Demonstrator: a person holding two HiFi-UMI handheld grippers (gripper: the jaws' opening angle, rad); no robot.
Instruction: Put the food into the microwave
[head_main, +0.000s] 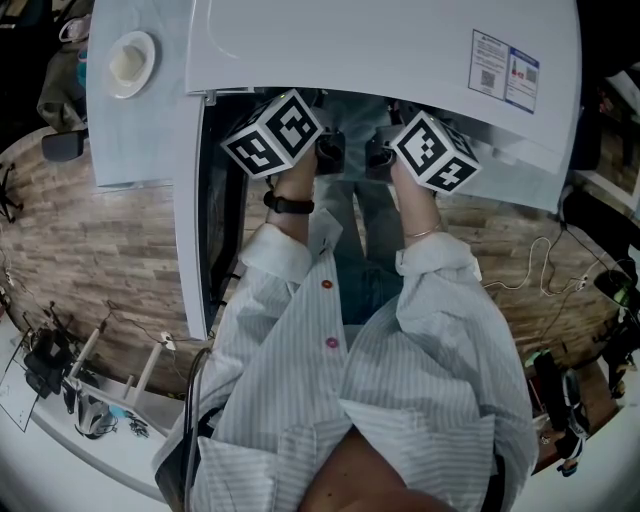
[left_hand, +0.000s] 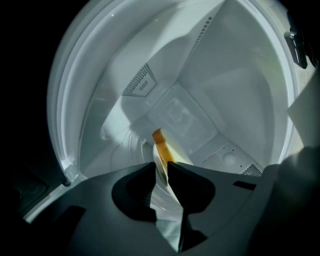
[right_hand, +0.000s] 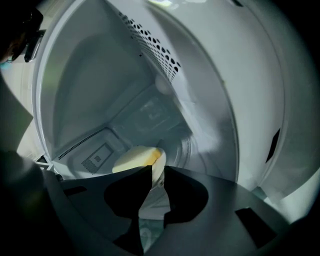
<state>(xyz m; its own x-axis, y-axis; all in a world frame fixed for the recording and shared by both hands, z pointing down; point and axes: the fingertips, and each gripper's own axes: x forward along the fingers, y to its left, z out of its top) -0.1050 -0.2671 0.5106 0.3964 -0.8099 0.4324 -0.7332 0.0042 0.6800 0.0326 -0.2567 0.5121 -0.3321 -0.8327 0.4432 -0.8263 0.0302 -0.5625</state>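
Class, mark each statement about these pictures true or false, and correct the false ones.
1. Both the left gripper and right gripper reach into the white microwave. True.
2. The left gripper's jaws stand wide apart, empty. False: they clamp the thin white plate by its rim.
3. The pale yellow food with an orange crust sits on top of the microwave. False: it lies on the plate, inside.
4. The right gripper also grips that plate. True.
5. A black watch is on the left wrist. True.
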